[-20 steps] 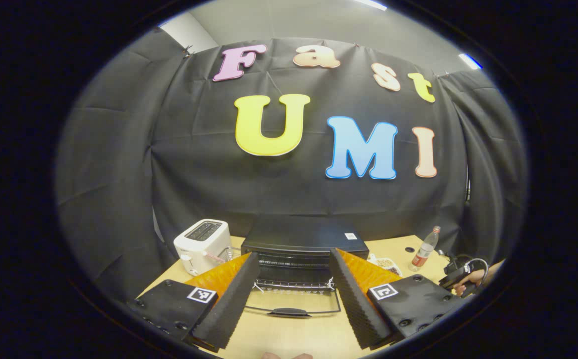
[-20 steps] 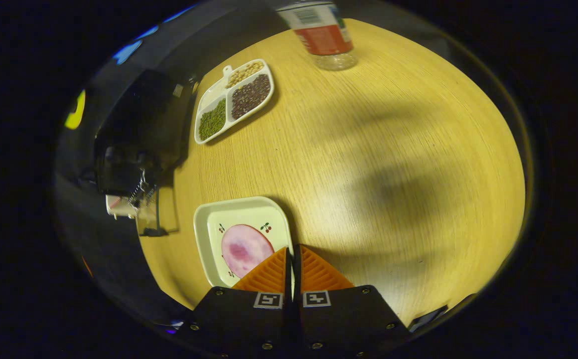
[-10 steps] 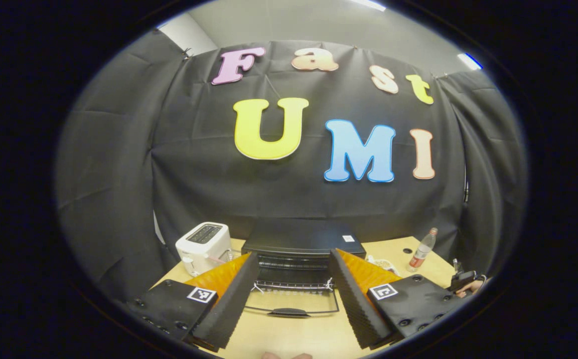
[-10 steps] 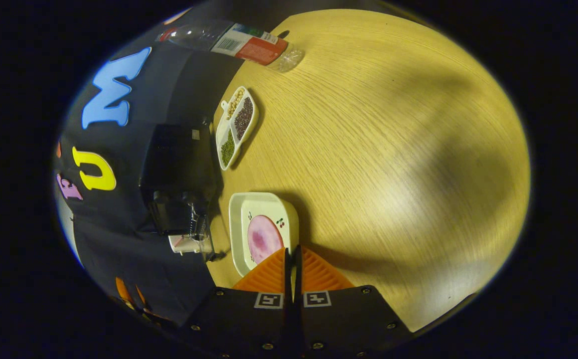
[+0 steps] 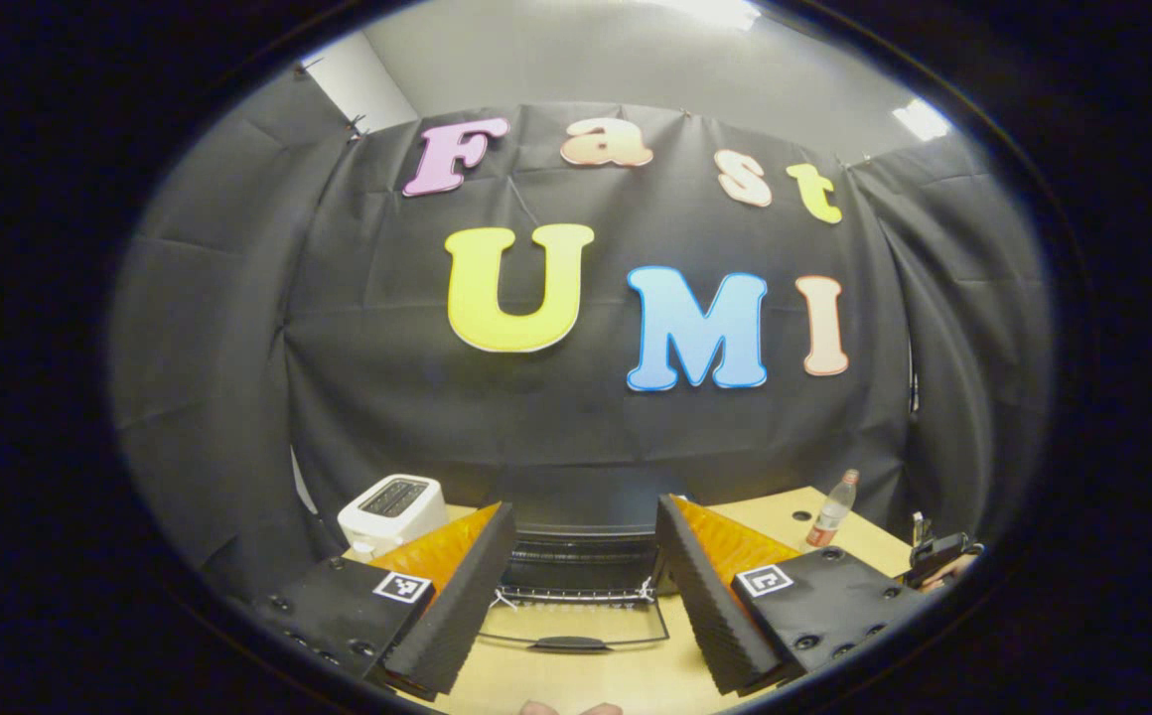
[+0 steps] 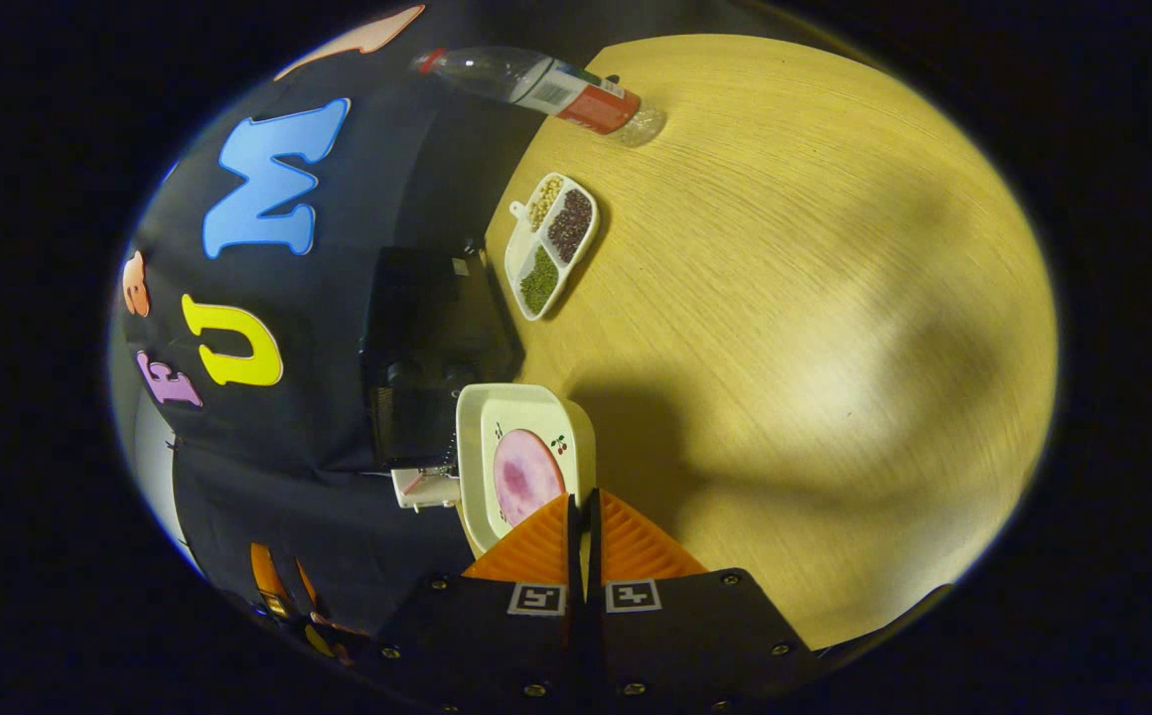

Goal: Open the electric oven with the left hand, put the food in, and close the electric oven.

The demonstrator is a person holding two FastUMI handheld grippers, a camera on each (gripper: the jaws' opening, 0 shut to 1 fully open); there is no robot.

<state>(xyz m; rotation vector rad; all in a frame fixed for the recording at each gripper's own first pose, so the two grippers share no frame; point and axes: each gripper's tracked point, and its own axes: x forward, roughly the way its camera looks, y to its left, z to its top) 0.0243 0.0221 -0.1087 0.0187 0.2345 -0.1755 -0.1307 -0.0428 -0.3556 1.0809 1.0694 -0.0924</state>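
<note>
Holding your left tool (image 5: 576, 586) with its fingers spread wide apart and gripping nothing, you look straight at the electric oven (image 5: 581, 526), whose door (image 5: 576, 621) lies folded down flat toward you, handle nearest. Light wooden desk (image 5: 626, 675) shows between your fingers and the door's front edge. Just left of the oven stands a white toaster (image 5: 390, 508); to its right the desk runs bare out to a bottle (image 5: 830, 508) near the back edge, and a hand holds the other tool (image 5: 938, 558) at the far right. Black cloth wall (image 5: 387, 397) rises close behind the oven and wraps both sides.

Your right tool (image 6: 583, 531) has its fingers pressed together on the near rim of a white plate (image 6: 521, 402) carrying a pink slice of food (image 6: 526, 477). The plate hangs beside the oven (image 6: 432, 338), near its front. Beyond, a divided dish (image 6: 552, 243) of beans lies on the desk (image 6: 814, 298) just beside the oven, the bottle (image 6: 556, 84) farther back. Wide open desk spreads to the right of the plate.
</note>
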